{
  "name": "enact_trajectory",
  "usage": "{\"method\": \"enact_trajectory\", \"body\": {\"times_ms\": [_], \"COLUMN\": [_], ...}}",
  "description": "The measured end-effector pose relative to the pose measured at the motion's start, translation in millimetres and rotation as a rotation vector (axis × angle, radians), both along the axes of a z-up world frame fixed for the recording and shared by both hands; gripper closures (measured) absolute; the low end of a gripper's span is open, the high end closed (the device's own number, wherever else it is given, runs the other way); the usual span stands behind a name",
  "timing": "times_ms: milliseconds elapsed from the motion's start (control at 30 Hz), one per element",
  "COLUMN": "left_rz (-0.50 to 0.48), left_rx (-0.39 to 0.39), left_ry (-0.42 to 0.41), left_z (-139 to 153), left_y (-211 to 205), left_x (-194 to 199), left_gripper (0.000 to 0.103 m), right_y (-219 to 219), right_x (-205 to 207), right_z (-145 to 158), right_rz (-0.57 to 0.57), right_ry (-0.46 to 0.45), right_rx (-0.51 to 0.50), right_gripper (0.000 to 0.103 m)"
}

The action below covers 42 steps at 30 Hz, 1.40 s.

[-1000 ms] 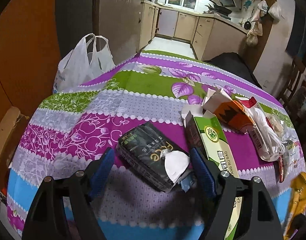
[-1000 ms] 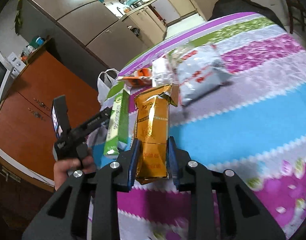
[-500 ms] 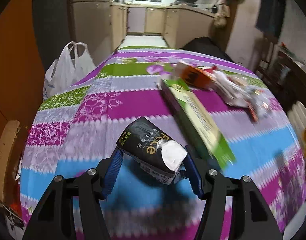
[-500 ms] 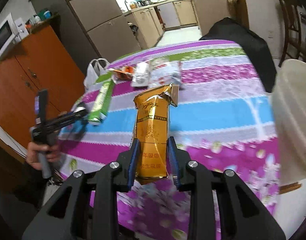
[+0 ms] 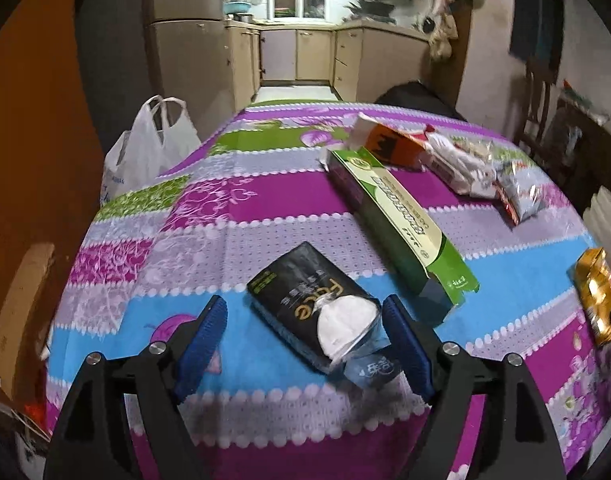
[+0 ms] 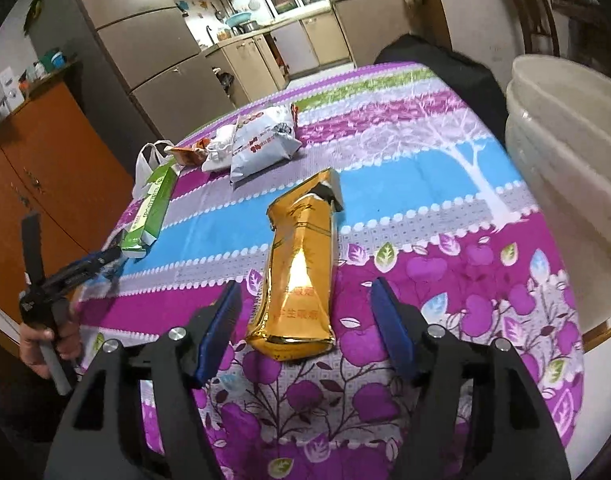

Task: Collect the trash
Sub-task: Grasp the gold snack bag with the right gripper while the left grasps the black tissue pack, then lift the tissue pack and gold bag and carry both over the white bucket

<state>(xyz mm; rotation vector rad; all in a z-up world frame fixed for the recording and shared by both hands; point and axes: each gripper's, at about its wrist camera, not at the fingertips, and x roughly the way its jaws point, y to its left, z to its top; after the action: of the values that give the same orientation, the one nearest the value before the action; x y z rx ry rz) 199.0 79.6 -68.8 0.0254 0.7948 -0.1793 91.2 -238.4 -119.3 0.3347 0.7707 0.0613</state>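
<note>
On the table [image 5: 265, 216], under its striped floral cloth, I'm looking at the trash spread front to back, with the white bucket [image 6: 565, 168] sitting at the right edge as the likely dump spot, though I can't see inside it.

Long green carton [image 5: 401, 224] is lying diagonally mid-table: stiff cardboard, light, end flap open. I'd be taking it across the narrow width near the middle so it isn't levering out.

White snack bags [image 6: 261, 140] and an orange carton [image 5: 393, 144] are piling up at the far end, touching each other. Film looks soft, crinkly and slippery, so I'd be pinching a bunched fold, not a flat face.

Gold pack [image 6: 301, 264] is lying flat on the cloth between the right gripper [image 6: 309, 328] fingers, torn open at the far end, glossy foil throwing glare. Jaws are opening and clear of it on both sides. Probably near-empty and crushable; I'm judging the firmer base end the better hold.

Black tissue pack [image 5: 309, 304] is resting between the left gripper [image 5: 305, 340] fingers, white tissue poking out of its torn near end. Jaws are opening here too; right pad is just beside the clear wrapper flap, left pad well apart. Soft and squashy, so I'm expecting it to deform before it grips; going across the body, not the loose tissue.
</note>
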Motion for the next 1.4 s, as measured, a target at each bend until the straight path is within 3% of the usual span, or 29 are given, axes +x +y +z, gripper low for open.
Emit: {"method": "enact_trajectory", "body": {"times_ms": [133, 367, 467, 533, 600, 667, 833, 933, 1400], "left_rz": [0.020, 0.031, 0.064, 0.086, 0.097, 0.117, 0.110, 0.119, 0.061], "left_rx": [-0.092, -0.149, -0.089, -0.077, -0.035, -0.004, -0.015, -0.032, 0.105], "left_ry": [0.016, 0.038, 0.048, 0.067, 0.058, 0.045, 0.032, 0.030, -0.136], "left_z": [0, 2, -3, -8, -10, -10, -9, -5, 62], "left_y": [8, 1, -10, -11, -16, -18, -10, -4, -45], "left_x": [-3, 4, 11, 16, 16, 13, 3, -4, -14], "left_gripper": [0.023, 0.023, 0.021, 0.021, 0.022, 0.038, 0.054, 0.055, 0.055], "right_y": [11, 30, 35, 41, 47, 50, 45, 43, 45], "right_x": [-3, -4, -3, -3, -3, -4, -6, -8, -3], "right_z": [4, -3, -8, -10, -11, -13, -12, -9, 46], "right_rz": [-0.020, -0.036, -0.029, -0.040, -0.047, -0.053, -0.056, -0.040, 0.052], "right_ry": [-0.022, -0.032, -0.024, -0.029, -0.035, -0.048, -0.059, -0.057, -0.080], "right_rx": [-0.112, -0.183, -0.206, -0.254, -0.298, -0.318, -0.281, -0.246, -0.141], "right_gripper": [0.039, 0.039, 0.040, 0.050, 0.053, 0.054, 0.056, 0.056, 0.057]}}
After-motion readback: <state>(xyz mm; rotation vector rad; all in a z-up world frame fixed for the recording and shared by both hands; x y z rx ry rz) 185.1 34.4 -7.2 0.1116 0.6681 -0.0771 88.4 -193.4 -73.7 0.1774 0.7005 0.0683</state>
